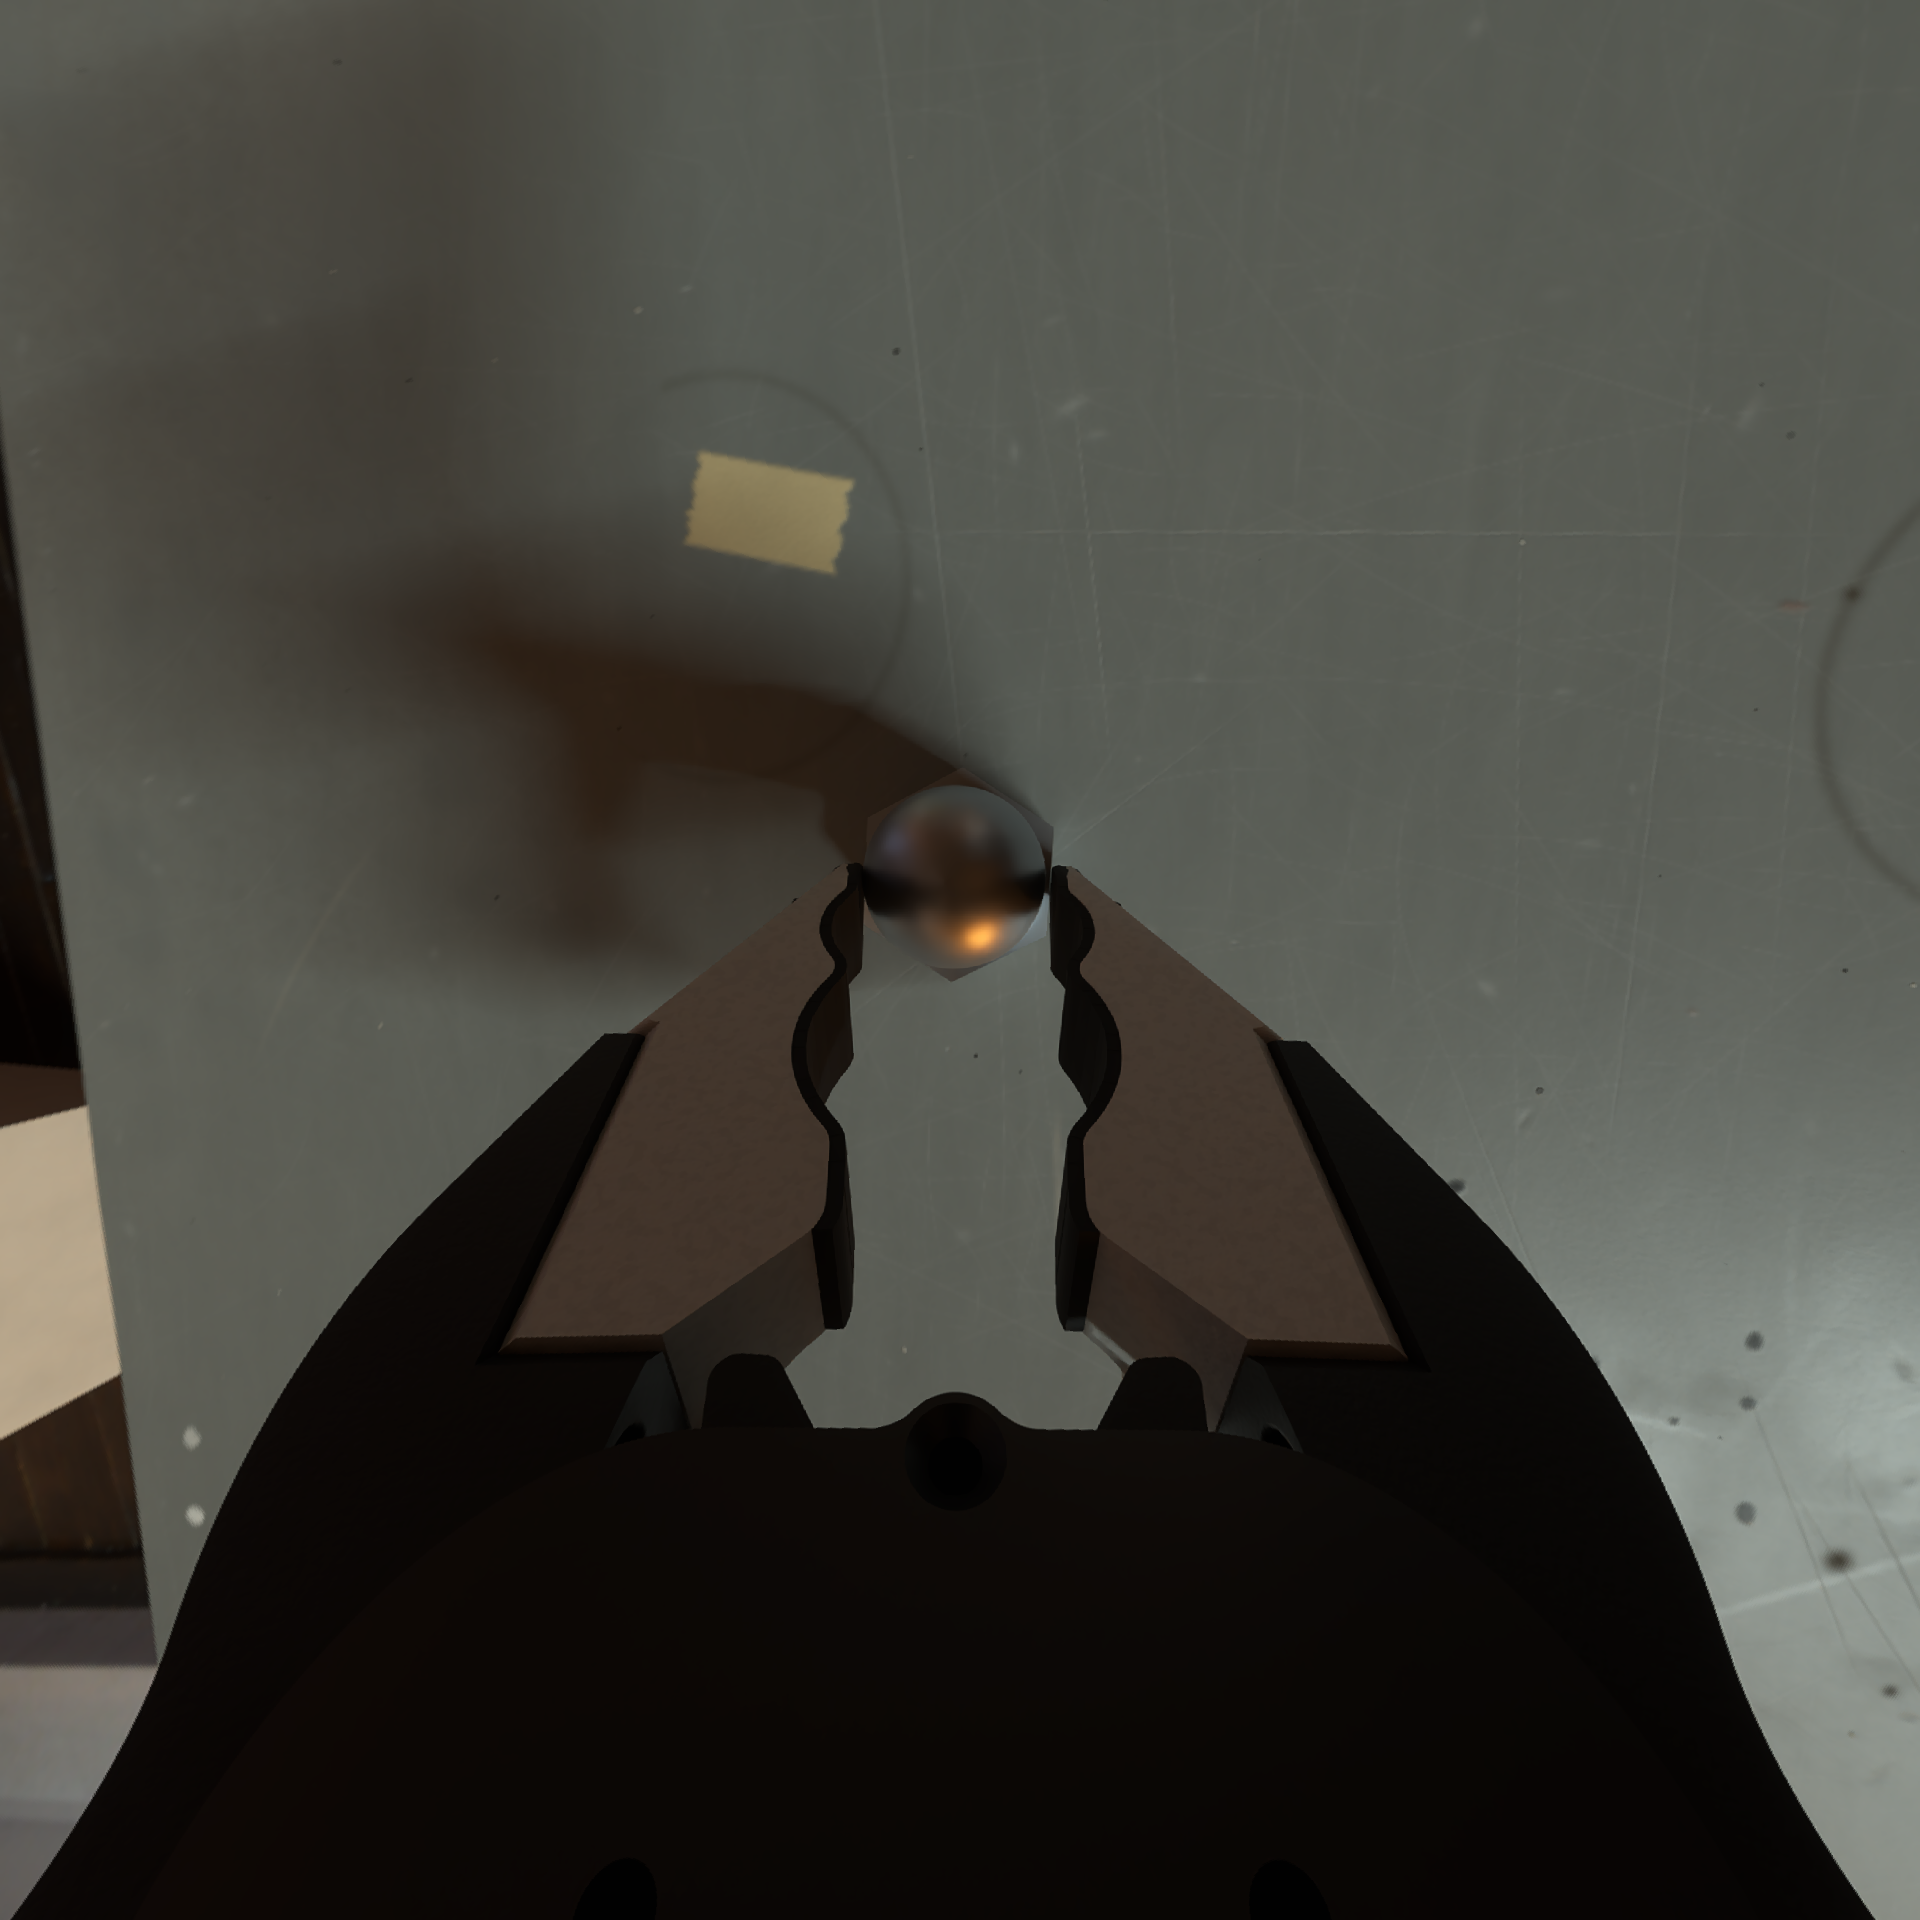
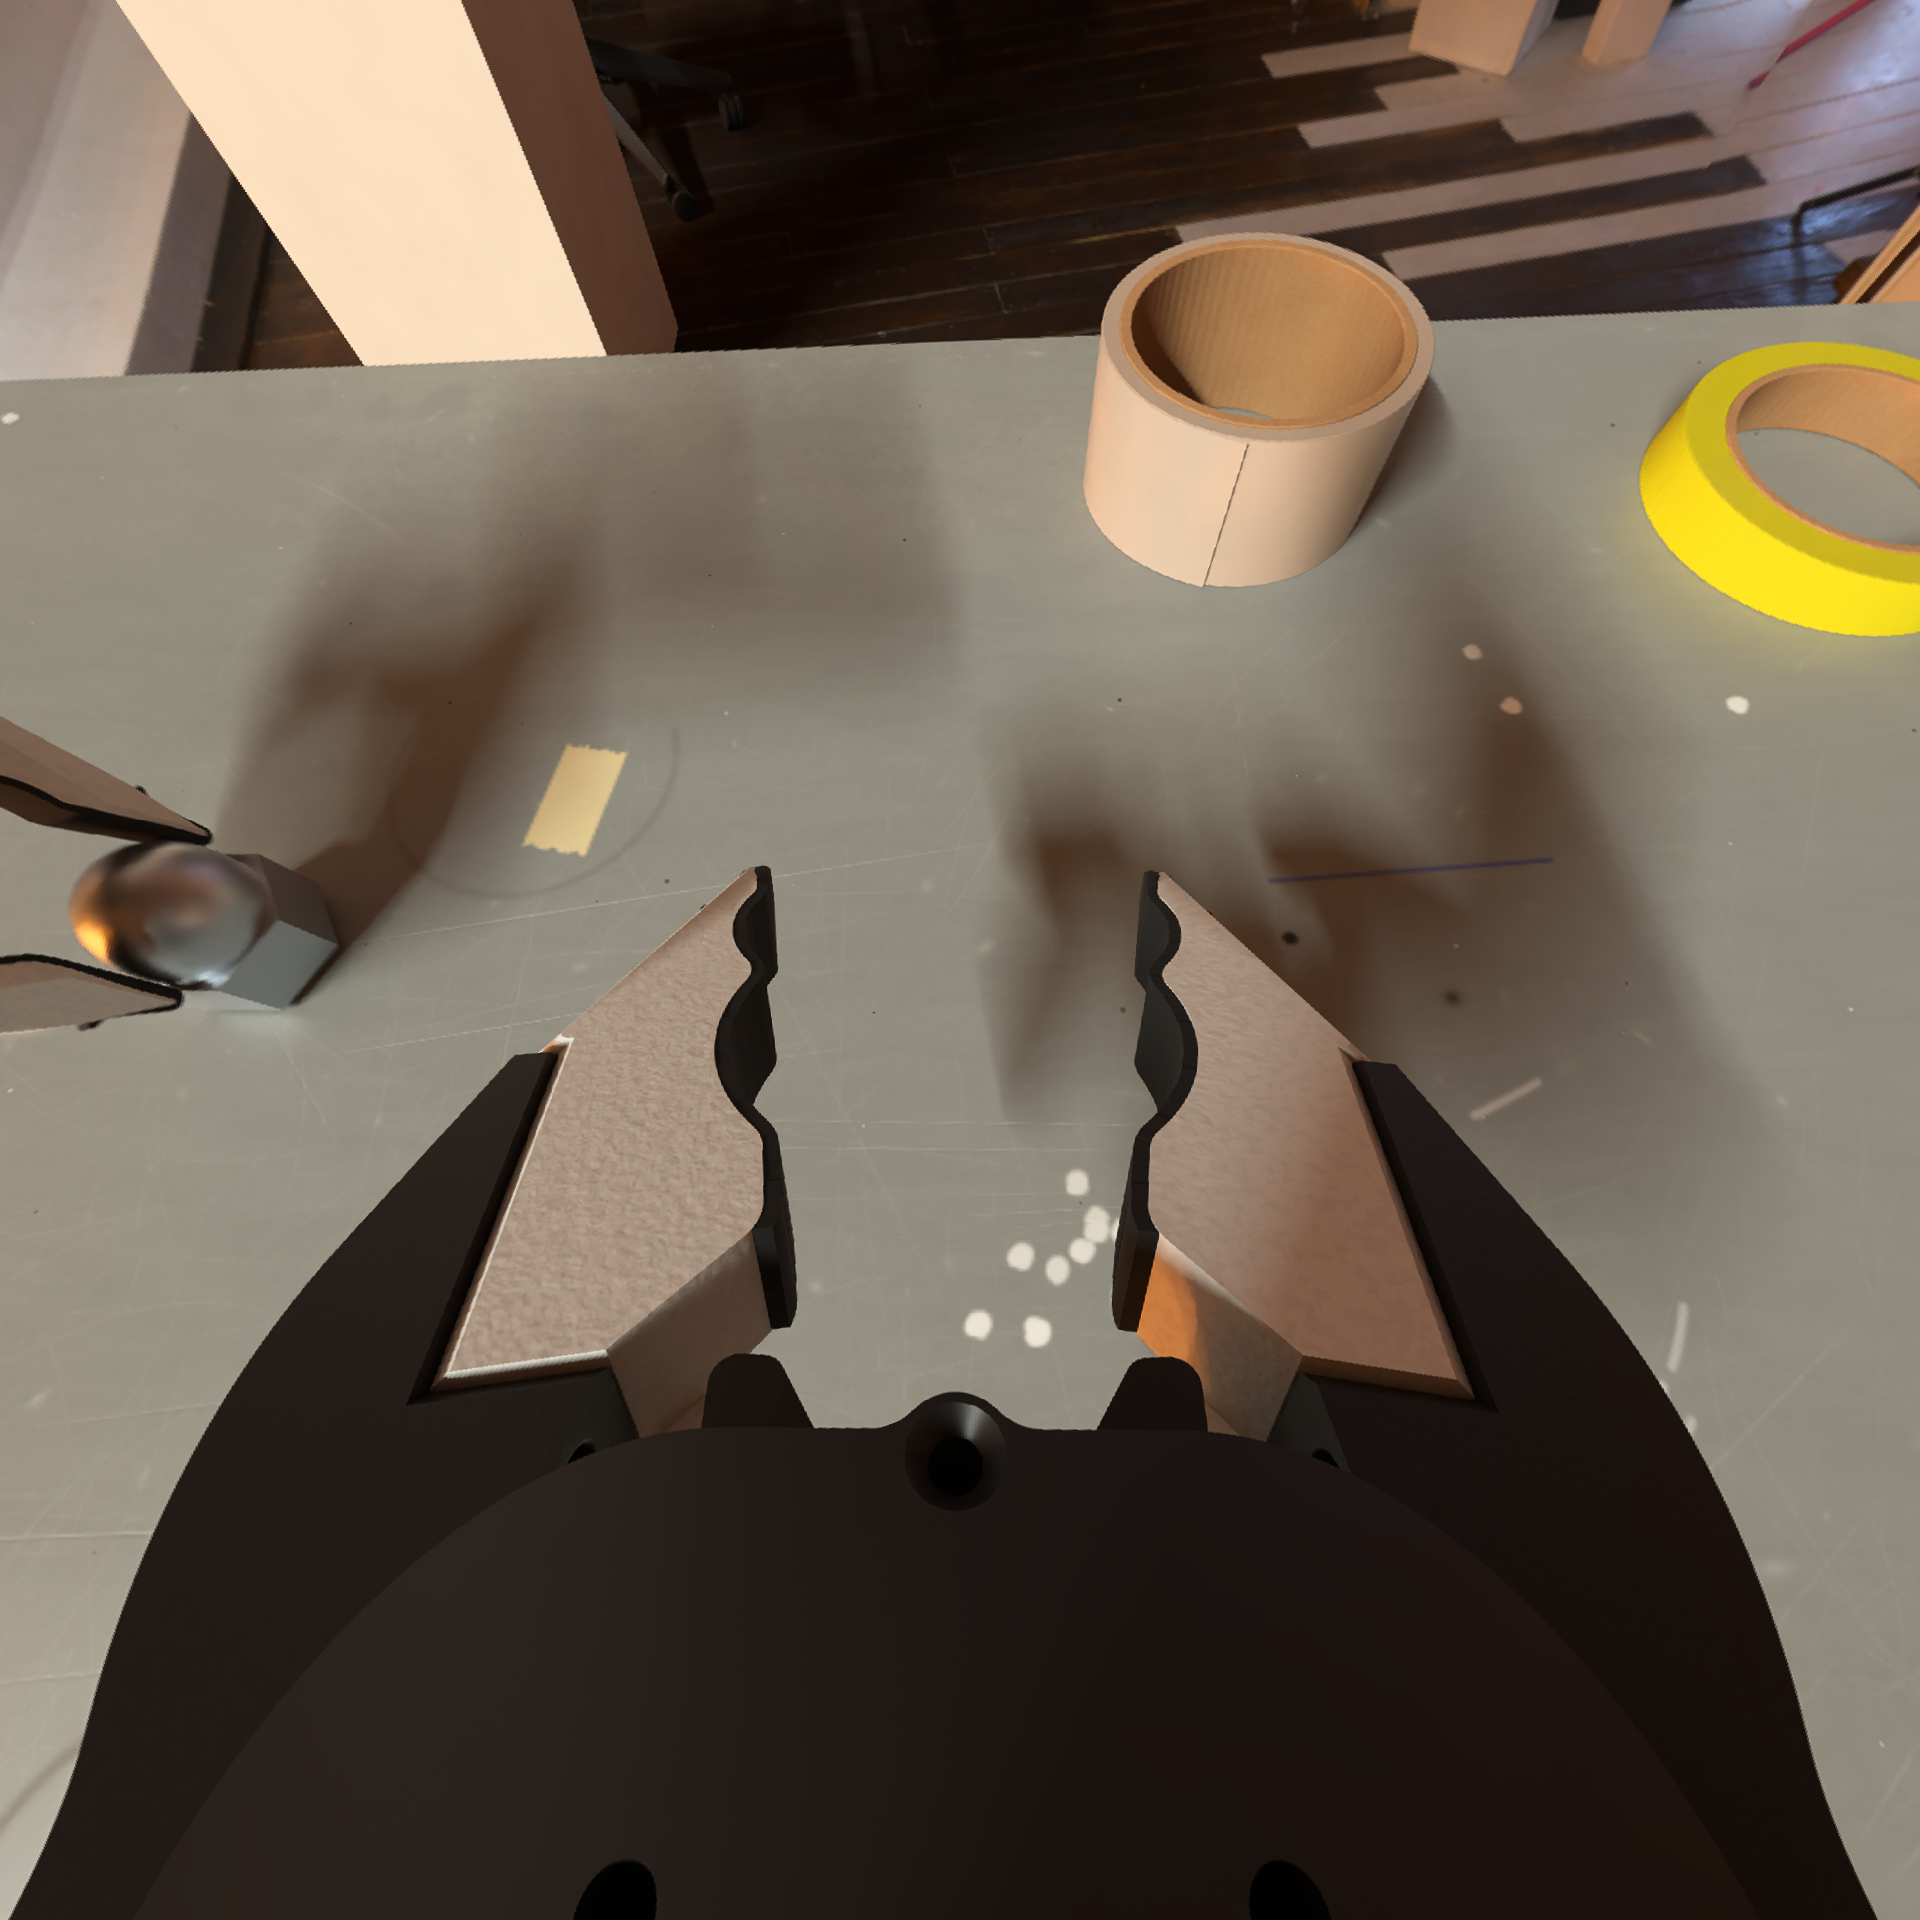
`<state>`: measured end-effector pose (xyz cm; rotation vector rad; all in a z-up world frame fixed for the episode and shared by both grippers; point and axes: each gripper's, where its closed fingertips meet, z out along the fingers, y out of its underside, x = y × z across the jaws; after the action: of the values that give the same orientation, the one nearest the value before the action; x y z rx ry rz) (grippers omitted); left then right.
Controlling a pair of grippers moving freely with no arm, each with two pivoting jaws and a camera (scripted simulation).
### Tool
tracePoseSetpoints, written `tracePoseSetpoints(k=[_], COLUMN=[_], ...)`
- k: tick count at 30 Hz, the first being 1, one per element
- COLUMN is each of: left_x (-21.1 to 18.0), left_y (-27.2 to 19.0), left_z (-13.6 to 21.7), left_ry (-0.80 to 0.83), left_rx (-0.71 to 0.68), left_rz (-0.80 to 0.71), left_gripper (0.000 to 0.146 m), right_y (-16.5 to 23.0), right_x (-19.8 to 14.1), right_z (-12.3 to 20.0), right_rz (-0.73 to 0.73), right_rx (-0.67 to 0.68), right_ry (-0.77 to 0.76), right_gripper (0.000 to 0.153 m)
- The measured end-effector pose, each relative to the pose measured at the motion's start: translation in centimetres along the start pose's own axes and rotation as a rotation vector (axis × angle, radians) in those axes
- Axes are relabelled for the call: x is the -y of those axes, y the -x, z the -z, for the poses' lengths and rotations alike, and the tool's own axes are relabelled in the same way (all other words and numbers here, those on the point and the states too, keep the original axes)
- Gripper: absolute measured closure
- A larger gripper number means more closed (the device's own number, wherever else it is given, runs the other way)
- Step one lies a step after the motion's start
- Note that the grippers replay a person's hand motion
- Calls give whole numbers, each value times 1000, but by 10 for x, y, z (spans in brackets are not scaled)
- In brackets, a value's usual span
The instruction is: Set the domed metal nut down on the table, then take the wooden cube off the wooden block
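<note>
Nut point(image 1: 957, 891) sits pinched between the left hand-held gripper point(image 1: 957, 883) tips, its base on the bench point(image 1: 1351, 416); right hand-held gripper point(image 2: 954, 883) gapes empty.

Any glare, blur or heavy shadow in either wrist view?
Left wrist view: the domed metal nut shows a smeared reflection with an orange glint, and the left gripper throws a wide soft shadow left across the table. Right wrist view: brighter and warmer; the right gripper casts soft shadows ahead, and the yellow tape roll looks stretched at the frame edge.
</note>
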<state>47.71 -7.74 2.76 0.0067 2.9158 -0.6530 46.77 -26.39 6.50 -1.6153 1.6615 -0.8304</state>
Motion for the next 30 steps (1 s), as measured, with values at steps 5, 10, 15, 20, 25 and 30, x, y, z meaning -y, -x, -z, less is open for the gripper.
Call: tracePoseSetpoints(k=[5,10,15,20,25,30], left_x=[5,6,7,-12,-102,-230], left_y=[0,1,-1,2,-1,-12], left_z=[-6,-7,9,79,176,280], left_ry=[-7,-22,-55,-195,-264,-127], left_rx=[-29,-50,-66,121,467,714], left_rz=[-43,-70,-16,65,253,446], left_gripper=[110,110,84,80,87,83], right_y=[-3,-4,-3,-2,-3,-2], right_x=[-1,-4,-7,-7,-6,-4], right_z=[0,-1,-3,-4,-2,2], right_rz=[-18,-22,-27,-43,-68,-60], right_rx=[6,13,24,44,52,44], right_ry=[2,20,31,22,11,1], right_gripper=[82,81,80,80,80,80])
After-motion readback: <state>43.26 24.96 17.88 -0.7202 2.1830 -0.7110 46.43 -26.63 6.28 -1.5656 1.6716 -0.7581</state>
